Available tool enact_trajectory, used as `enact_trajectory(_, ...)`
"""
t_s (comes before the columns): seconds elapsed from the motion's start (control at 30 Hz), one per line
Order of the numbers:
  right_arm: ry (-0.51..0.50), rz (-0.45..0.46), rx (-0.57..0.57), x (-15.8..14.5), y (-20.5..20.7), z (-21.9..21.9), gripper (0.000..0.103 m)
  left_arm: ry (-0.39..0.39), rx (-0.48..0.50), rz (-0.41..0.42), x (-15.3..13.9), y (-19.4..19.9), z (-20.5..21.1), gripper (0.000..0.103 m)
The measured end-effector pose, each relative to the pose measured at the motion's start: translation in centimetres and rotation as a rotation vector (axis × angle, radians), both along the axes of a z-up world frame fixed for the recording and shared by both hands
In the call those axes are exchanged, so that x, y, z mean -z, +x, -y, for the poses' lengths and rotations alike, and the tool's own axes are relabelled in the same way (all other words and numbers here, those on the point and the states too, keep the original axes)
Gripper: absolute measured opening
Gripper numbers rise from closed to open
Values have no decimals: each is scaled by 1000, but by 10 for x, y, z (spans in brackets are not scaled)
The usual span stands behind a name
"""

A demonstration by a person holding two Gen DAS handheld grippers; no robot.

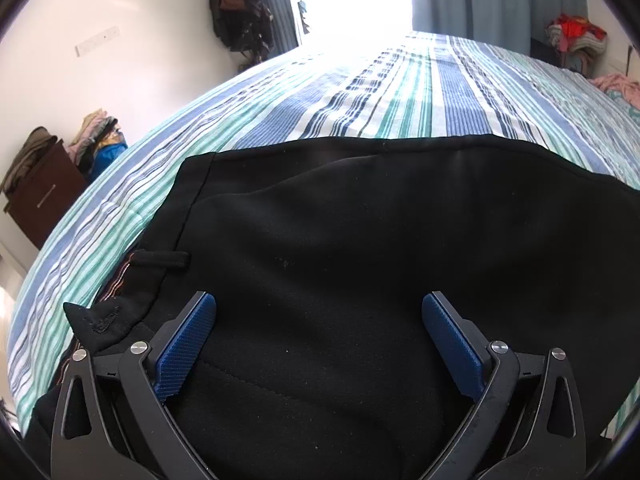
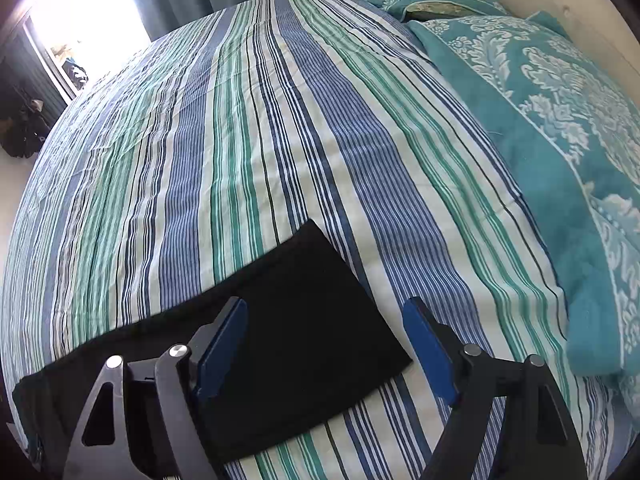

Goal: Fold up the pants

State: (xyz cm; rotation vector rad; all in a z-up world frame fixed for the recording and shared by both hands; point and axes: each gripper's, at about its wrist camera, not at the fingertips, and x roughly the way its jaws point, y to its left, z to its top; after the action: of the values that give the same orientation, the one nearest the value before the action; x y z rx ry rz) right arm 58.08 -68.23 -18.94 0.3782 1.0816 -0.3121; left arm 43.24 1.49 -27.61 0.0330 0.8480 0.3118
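Pants of plain black cloth (image 1: 360, 280) lie flat along the near edge of the striped blue, green and white bed sheet (image 2: 280, 140). Left gripper (image 1: 319, 340) hovers over the waistband end, jaws spread, grasping nothing; right gripper (image 2: 326, 344) straddles the hem corner, likewise released. Risk: pinching only the top layer, or catching sheet too, would skew the fold.

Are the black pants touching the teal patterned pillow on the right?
Apart. The right wrist view shows a wide band of striped sheet between the pants and the pillow.
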Motion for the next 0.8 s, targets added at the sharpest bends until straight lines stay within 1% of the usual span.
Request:
enact_trajectory(0.07,-22,-7,11,15,24,2,61,2,0,6,0,-2,-1,102)
enact_trajectory(0.17,-54,-60,-4,41,48,4,61,6,0,14,1,-3,-1,102)
enact_trajectory(0.2,-40,-72,-21,49,51,5,49,5,1,16,1,-4,-1,102)
enact_trajectory(0.23,-18,-53,-32,51,51,5,39,3,1,17,1,-4,-2,102)
enact_trajectory(0.27,-20,-14,-28,47,50,5,16,2,1,17,1,-4,-2,102)
enact_trajectory(0.3,-25,34,-39,40,45,2,13,1,1,16,1,-4,-2,102)
enact_trajectory(0.37,-71,86,-87,24,28,-10,12,2,1,14,1,-4,-2,102)
enact_trajectory(0.4,-70,122,-103,14,15,-15,12,3,1,13,0,-5,-2,102)
enact_trajectory(0.47,-60,200,-135,-13,-20,-27,11,8,1,8,0,-4,-1,102)
enact_trajectory(0.53,-38,288,-164,-42,-69,-43,10,16,0,1,-1,-3,0,102)
enact_trajectory(0.63,-17,377,-185,-74,-163,-74,9,33,-1,-10,-2,-2,2,102)
enact_trajectory(0.7,11,414,-153,-81,-239,-93,9,45,-2,-17,-3,-1,3,102)
enact_trajectory(0.77,55,436,-83,-72,-315,-107,9,53,-3,-26,-4,0,4,102)
enact_trajectory(0.8,69,439,-24,-63,-353,-111,9,58,-3,-32,-5,0,4,102)
